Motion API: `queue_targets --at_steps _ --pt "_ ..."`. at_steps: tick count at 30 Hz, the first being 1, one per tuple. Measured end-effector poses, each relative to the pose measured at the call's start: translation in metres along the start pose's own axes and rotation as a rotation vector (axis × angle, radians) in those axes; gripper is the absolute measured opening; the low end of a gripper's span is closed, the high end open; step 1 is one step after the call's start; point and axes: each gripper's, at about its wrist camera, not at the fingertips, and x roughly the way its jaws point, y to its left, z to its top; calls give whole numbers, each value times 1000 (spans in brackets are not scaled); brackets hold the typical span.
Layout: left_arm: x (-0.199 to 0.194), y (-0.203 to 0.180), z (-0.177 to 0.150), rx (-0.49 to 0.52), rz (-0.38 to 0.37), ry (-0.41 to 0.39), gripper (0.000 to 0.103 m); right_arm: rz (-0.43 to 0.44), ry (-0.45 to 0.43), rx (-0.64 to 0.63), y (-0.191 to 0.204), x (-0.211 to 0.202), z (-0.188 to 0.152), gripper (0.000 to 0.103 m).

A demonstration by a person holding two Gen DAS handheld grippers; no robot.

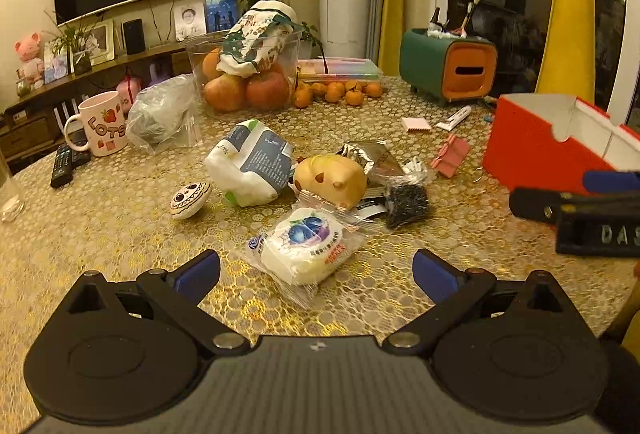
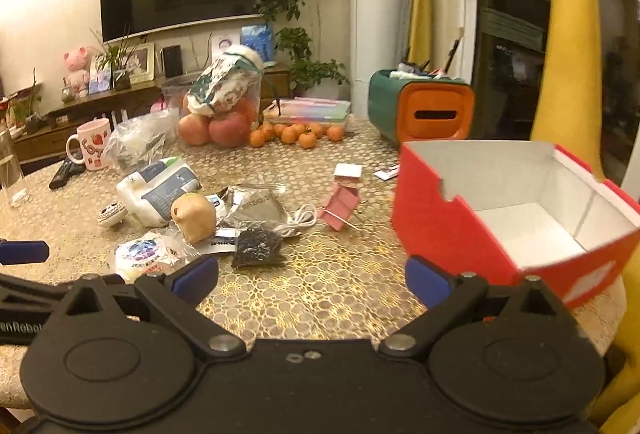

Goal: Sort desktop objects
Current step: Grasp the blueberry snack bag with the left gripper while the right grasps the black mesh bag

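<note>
The wrapped bun point(image 1: 306, 248) is seen just ahead between the released left jaws; right jaws also released, farther off.

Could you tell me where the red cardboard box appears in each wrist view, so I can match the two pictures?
Left wrist view: the red cardboard box sits at the right edge, partly cut off.
Right wrist view: the red cardboard box fills the right half, its empty white inside showing.
Shared landmark: the green and orange organizer stands behind the box in both.
</note>
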Motion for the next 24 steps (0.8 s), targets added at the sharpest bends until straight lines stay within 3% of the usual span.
queue_targets --at_steps 8,15,24 --pt "42 6 5 57 1 13 103 13 55 -31 6 55 10 98" --pt "70 4 5 138 -36 50 102 30 160 -34 10 102 13 93" --pt "87 2 4 168 -55 60 100 94 202 -57 25 130 18 83"
